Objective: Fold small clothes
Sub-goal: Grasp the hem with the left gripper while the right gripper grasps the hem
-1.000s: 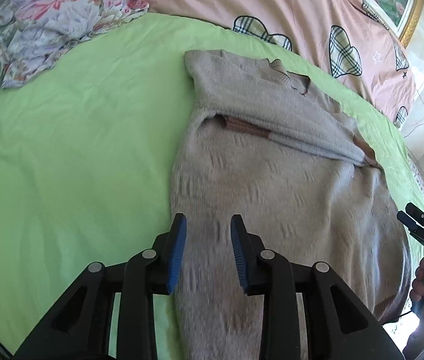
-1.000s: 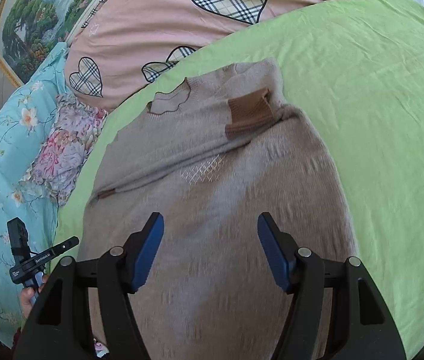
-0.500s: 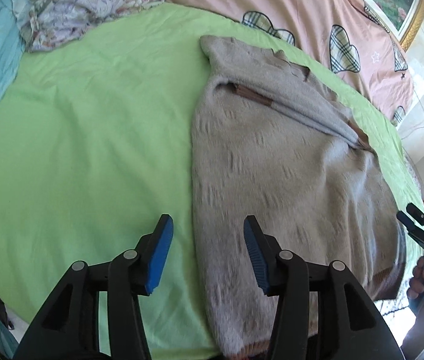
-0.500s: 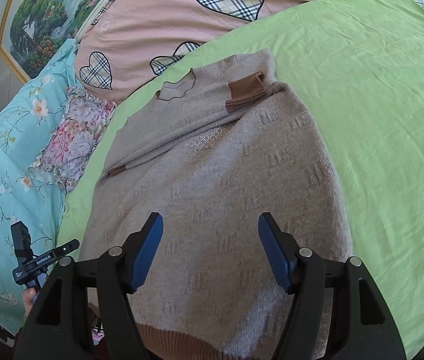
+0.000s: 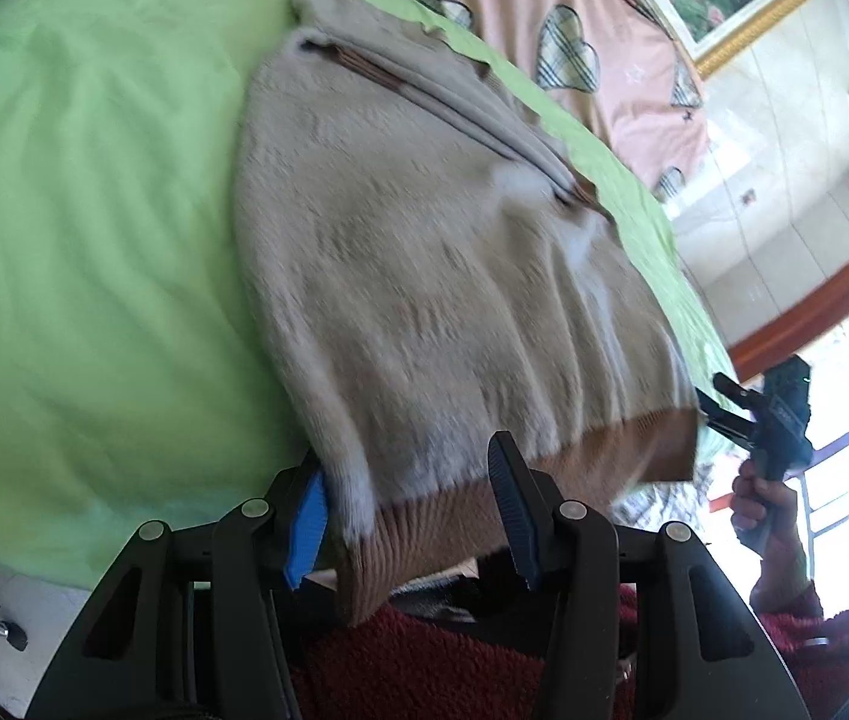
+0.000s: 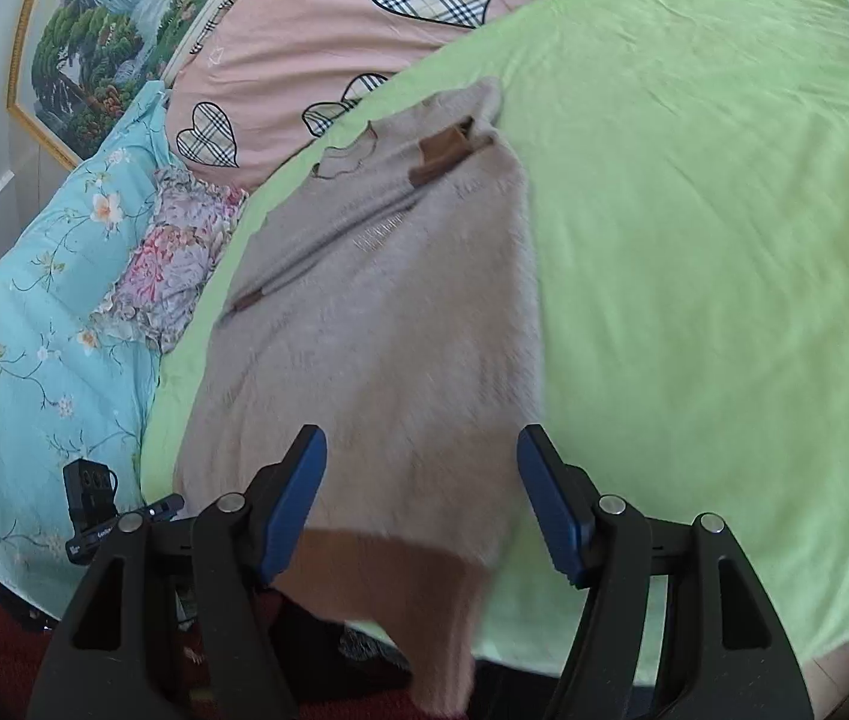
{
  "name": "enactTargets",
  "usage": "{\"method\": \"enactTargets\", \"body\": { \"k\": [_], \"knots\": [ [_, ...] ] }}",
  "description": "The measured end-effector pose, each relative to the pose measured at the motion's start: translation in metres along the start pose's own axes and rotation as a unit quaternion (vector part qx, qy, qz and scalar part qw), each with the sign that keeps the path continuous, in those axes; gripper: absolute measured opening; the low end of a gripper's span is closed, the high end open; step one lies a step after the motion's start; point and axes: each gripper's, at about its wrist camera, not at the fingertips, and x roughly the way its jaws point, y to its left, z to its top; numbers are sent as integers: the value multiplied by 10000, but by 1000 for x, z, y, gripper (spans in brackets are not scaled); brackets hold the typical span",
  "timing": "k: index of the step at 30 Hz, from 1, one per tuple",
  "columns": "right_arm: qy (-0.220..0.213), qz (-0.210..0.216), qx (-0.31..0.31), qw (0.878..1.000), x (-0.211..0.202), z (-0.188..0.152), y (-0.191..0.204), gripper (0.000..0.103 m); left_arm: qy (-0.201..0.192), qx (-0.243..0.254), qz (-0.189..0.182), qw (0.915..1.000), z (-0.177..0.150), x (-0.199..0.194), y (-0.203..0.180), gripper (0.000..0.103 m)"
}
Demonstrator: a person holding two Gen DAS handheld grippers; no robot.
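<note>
The beige knitted sweater with brown ribbed hem lies mid-frame on the green bedsheet, its hem between the unclenched left gripper and right gripper, which should each pinch a hem corner evenly before lifting.

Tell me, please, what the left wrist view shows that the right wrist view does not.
Only the left wrist view shows the person's hand holding the right gripper, a wooden door frame and the left gripper open around the sweater's brown hem. Only the right wrist view shows the blue floral quilt and the whole landscape painting. Both show the beige sweater, green sheet and pink heart-print duvet.
</note>
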Motion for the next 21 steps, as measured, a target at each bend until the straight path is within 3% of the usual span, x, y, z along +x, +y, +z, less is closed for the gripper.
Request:
{"method": "enactTargets", "body": {
  "k": [8,10,11,13,14,18,21],
  "knots": [
    [368,918,-149,9950,16,-21,2,66,441,292,-341,9980,-7,13,-6,49],
    [398,1057,-209,9934,26,-22,6,54,534,336,-373,9973,-9,16,-6,47],
    [412,1103,-197,9929,30,-24,7,49,581,371,-359,9970,-9,18,-6,40],
    [474,1113,-107,9926,36,-26,4,10,612,448,-208,9969,-9,20,-6,21],
    [510,1064,-61,9930,37,-27,0,10,611,505,-91,9968,-10,19,-6,10],
    [226,962,-92,9951,0,-31,-12,9,449,640,2,9969,-14,7,-5,8],
    [314,635,-29,9975,-9,-34,-25,9,468,601,-81,9971,-15,12,-3,8]
  ]
}}
